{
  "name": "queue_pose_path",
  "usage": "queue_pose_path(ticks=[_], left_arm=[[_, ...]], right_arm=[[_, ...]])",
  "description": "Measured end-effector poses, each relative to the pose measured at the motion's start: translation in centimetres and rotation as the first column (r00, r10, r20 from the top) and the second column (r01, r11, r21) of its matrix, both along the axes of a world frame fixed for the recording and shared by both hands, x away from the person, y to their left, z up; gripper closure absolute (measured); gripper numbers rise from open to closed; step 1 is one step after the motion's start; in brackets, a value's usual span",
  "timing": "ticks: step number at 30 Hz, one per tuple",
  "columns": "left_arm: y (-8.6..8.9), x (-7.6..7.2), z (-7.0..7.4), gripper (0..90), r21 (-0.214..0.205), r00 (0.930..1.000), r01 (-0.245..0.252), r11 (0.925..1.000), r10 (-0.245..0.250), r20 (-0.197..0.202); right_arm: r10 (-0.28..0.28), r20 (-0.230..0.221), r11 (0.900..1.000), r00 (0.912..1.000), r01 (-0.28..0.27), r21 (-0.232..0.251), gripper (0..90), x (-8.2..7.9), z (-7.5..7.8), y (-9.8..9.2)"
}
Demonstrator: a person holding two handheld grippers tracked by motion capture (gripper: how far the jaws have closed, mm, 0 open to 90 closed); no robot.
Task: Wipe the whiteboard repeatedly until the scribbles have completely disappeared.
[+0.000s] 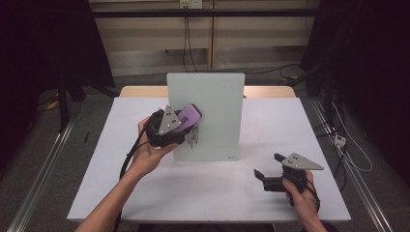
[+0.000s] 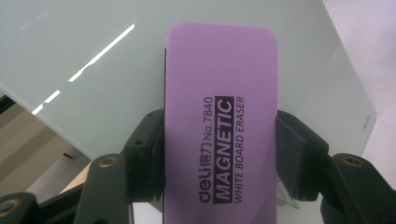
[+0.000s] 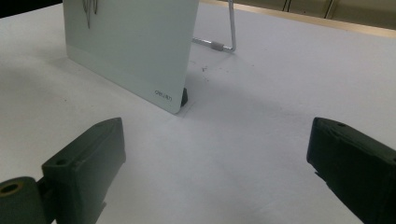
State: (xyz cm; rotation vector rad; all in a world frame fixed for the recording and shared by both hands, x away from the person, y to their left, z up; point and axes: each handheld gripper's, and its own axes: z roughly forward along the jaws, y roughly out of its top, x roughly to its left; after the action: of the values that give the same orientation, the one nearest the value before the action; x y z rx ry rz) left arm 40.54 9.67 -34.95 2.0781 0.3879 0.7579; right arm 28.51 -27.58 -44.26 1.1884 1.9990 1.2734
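Purple rectangular magnetic whiteboard eraser [image 2: 222,130], printed in black along its length, sits clamped between the two black jaws of the left gripper [image 1: 186,126], which press on its long sides. From the high view the eraser [image 1: 188,117] is held up against the left part of the pale green frosted glass board [image 1: 217,106], close to a small dark scribble [image 1: 193,135] drawn on the board's face; whether the eraser actually touches the glass I cannot tell. The person's left hand [image 1: 150,150] holds that gripper from below and behind, with its cable trailing towards the near edge of the white desk [image 1: 96,183].

The glass board stands upright near the middle of the desk, propped from behind by a thin metal wire stand [image 3: 229,28], with a small dark foot at its lower corner.

Right gripper [image 1: 271,170] hangs low over the desk at the near right, well apart from the board, its jaws spread wide with nothing between them
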Motion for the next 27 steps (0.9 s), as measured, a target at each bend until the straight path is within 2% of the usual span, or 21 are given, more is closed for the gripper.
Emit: queue_pose_path(ticks=[3, 5, 9, 12, 16, 24, 27], left_arm=[[0.0, -0.1, -0.5, 41.0, -0.006, 0.9998, 0.01, 0.9999, -0.01, -0.019], [-0.2, -0.3, -0.9, 41.0, 0.018, 0.9997, 0.015, 0.9997, -0.015, -0.018], [-0.3, -0.4, -1.2, 41.0, 0.025, 0.9993, 0.027, 0.9993, -0.026, -0.028], [-0.4, -0.4, -1.6, 40.9, 0.011, 0.9985, 0.035, 0.9993, -0.035, -0.043], [-0.7, -0.6, -2.1, 40.9, 0.029, 0.998, 0.045, 0.9986, -0.043, -0.045], [-1.4, -1.1, -3.2, 40.9, 0.062, 0.9942, 0.08, 0.9948, -0.075, -0.077], [-1.5, -1.1, -3.3, 40.9, 0.06, 0.9933, 0.082, 0.9948, -0.076, -0.087]], right_arm=[[0.003, 0.001, 1.0, 1.0, -0.003, -0.001, 4.4, 0.0, 0.0, 0.0], [0.006, 0.002, 1.0, 1.0, -0.006, -0.001, 4.3, 0.0, 0.0, 0.0], [0.004, 0.001, 1.0, 1.0, -0.004, 0.0, 4.3, 0.0, 0.0, 0.0], [0.006, -0.001, 1.0, 1.0, -0.006, 0.0, 4.3, 0.0, 0.0, 0.0], [0.008, 0.002, 1.0, 1.0, -0.008, -0.001, 4.3, 0.0, 0.0, 0.1], [0.009, 0.001, 1.0, 1.0, -0.009, 0.0, 4.3, -0.1, 0.0, 0.0], [0.008, 0.0, 1.0, 1.0, -0.008, 0.001, 4.3, -0.1, 0.0, 0.0]])
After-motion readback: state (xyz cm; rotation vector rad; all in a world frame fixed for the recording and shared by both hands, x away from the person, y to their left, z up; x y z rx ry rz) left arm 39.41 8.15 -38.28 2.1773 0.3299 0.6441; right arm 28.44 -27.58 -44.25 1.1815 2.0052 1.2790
